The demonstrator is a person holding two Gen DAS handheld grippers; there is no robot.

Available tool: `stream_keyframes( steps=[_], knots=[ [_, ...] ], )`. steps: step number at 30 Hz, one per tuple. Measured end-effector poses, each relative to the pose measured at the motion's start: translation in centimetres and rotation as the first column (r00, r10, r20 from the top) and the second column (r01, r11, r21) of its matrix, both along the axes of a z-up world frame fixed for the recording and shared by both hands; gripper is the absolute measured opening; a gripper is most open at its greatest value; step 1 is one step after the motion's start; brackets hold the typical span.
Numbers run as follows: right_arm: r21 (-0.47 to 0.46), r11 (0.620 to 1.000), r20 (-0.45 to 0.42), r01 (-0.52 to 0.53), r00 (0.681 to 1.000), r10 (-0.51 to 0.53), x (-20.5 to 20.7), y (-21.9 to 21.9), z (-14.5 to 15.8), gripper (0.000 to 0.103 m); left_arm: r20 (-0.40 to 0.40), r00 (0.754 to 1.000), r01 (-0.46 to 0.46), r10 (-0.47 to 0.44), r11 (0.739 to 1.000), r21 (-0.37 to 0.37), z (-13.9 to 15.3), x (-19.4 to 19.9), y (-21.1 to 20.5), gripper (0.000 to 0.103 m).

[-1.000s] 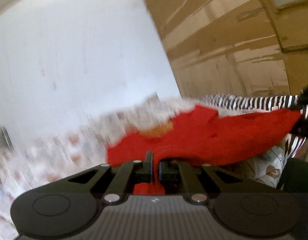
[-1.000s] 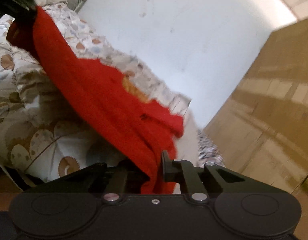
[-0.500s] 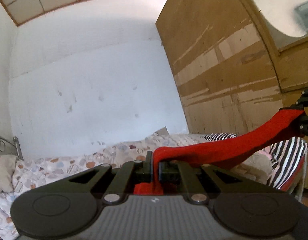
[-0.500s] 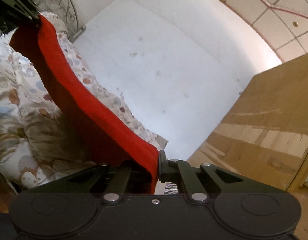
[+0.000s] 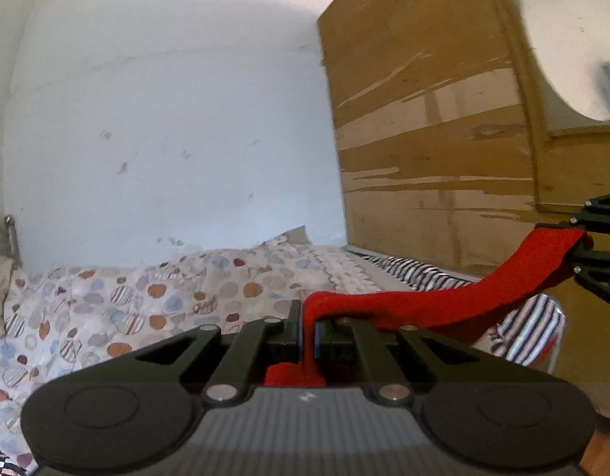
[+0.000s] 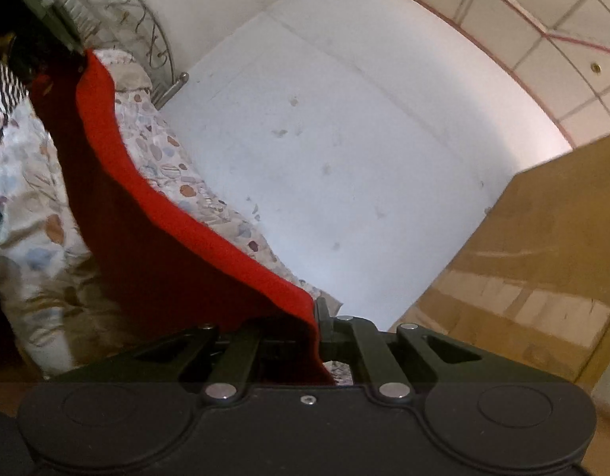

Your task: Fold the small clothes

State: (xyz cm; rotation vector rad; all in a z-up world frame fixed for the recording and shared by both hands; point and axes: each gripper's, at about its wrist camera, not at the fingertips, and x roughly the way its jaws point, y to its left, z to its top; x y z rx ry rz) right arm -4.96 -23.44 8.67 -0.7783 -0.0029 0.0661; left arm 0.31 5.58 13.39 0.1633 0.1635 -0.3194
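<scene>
The left gripper [image 5: 308,331] is clamped on one end of the small red fabric garment [image 5: 443,305]; the right gripper [image 6: 316,333] pinches the other end; the cloth's long axis spans between them, off the spotted patterned bedspread [image 5: 146,297] lying beyond; lowering it there seems next.

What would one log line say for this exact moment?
left tool: shut on red garment | right tool: shut on red garment | garment: stretched between both, above bed

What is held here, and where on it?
A red garment, stretched between both: left gripper and right gripper each pinch an end of its upper edge.
</scene>
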Motion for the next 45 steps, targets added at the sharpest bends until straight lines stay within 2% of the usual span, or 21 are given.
stream_keyframes(
  steps=[2, 5, 7, 10, 14, 21, 25, 28, 32, 34, 36, 39, 42, 45],
  knots=[
    [-0.039, 0.999, 0.012, 0.003, 1.000, -0.003, 2.2, 0.2, 0.6, 0.004, -0.001, 1.000, -0.010, 0.010, 1.000, -0.003, 0.6, 1.9, 0.1, 0.004],
    [-0.098, 0.995, 0.026, 0.011, 1.000, -0.009, 6.1, 0.6, 1.6, 0.004, 0.041, 0.999, -0.033, 0.031, 0.999, 0.040, 1.5, 5.6, -0.4, 0.004],
    [-0.095, 0.995, 0.007, 0.009, 1.000, -0.009, 9.3, 0.6, 2.6, 0.004, 0.039, 0.998, -0.043, 0.041, 0.998, 0.051, 2.1, 8.7, -0.8, 0.004],
    [-0.054, 0.999, -0.046, 0.002, 0.999, -0.004, 14.0, 0.3, 3.8, 0.004, -0.014, 0.999, -0.052, 0.053, 0.997, 0.058, 2.6, 14.0, -1.1, 0.004],
    [-0.015, 1.000, -0.140, 0.011, 0.990, -0.013, 20.6, -0.1, 3.4, 0.005, -0.108, 0.992, -0.061, 0.070, 0.995, 0.084, 1.5, 20.8, -1.6, 0.004],
    [-0.063, 0.997, -0.327, 0.040, 0.943, -0.058, 31.7, 0.5, -2.4, 0.005, -0.205, 0.972, -0.078, 0.116, 0.980, 0.183, -4.5, 29.9, -2.3, 0.005],
    [-0.038, 0.997, -0.438, 0.068, 0.895, -0.078, 37.1, 0.8, -6.2, 0.005, -0.299, 0.946, -0.071, 0.124, 0.981, 0.182, -8.6, 34.8, -2.2, 0.005],
    [-0.014, 0.995, -0.497, 0.094, 0.863, -0.088, 40.2, 0.6, -8.6, 0.005, -0.352, 0.928, -0.061, 0.122, 0.982, 0.179, -11.6, 37.6, -2.0, 0.005],
    [-0.019, 0.994, -0.542, 0.106, 0.835, -0.099, 42.1, 0.5, -11.7, 0.009, -0.410, 0.905, -0.040, 0.117, 0.981, 0.192, -14.7, 39.8, -2.1, 0.005],
    [-0.017, 0.994, -0.557, 0.107, 0.825, -0.098, 43.2, 0.5, -13.0, 0.012, -0.457, 0.882, -0.041, 0.113, 0.986, 0.165, -16.1, 40.9, -1.6, 0.006],
    [0.002, 0.994, -0.560, 0.113, 0.823, -0.093, 43.6, 0.4, -13.5, 0.021, -0.482, 0.871, -0.041, 0.095, 0.992, 0.123, -16.4, 41.4, -0.9, 0.011],
    [0.069, 0.990, -0.565, 0.126, 0.822, -0.066, 43.8, -0.5, -13.5, 0.026, -0.526, 0.851, -0.030, 0.009, 0.999, -0.031, -15.9, 42.3, 1.3, 0.011],
    [0.099, 0.984, -0.572, 0.146, 0.818, -0.064, 44.4, -1.2, -13.5, 0.036, -0.566, 0.820, -0.008, -0.083, 0.988, -0.157, -15.1, 43.4, 3.3, 0.012],
    [0.138, 0.976, -0.591, 0.166, 0.805, -0.053, 45.1, -1.8, -13.1, 0.040, -0.567, 0.817, -0.007, -0.105, 0.981, -0.191, -14.1, 43.9, 4.1, 0.028]
  ],
)
